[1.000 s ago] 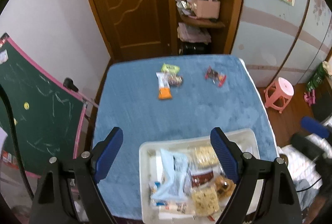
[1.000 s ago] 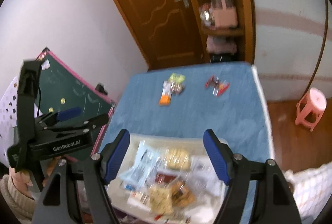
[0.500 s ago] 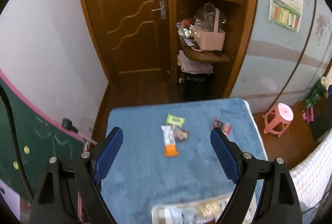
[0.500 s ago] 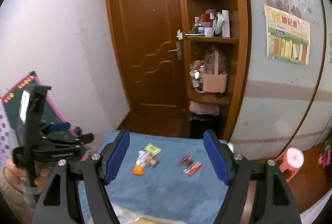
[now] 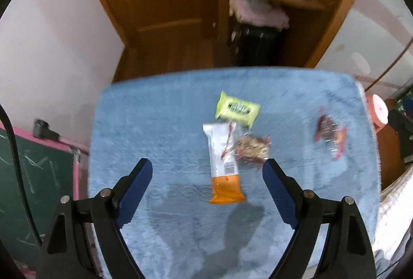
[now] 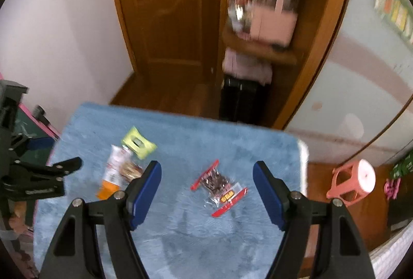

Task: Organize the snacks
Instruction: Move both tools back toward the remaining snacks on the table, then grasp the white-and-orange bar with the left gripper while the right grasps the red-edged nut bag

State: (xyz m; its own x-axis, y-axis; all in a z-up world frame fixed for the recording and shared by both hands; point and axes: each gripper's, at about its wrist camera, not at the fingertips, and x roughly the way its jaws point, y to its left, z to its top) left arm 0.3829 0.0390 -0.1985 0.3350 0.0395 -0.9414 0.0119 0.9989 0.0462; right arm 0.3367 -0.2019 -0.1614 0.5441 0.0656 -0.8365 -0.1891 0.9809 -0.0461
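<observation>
**Both grippers over loose snacks, nothing held**

Left gripper [image 5: 207, 175]: jaws spread wide, empty, above the blue cloth [image 5: 155, 124] covering the table. Between and just beyond its fingers lies a white-and-orange bar [image 5: 224, 165]. A clear nut packet [image 5: 251, 148] touches the bar's right side; a green packet [image 5: 237, 108] sits at the bar's far end.

Right gripper [image 6: 207, 181]: jaws also apart, empty. A clear red-edged packet [image 6: 219, 187] lies on the cloth between its fingers, well apart from the other three. Whether either gripper touches the cloth cannot be told. Pink stool [image 6: 353, 182] on the floor to the right.
</observation>
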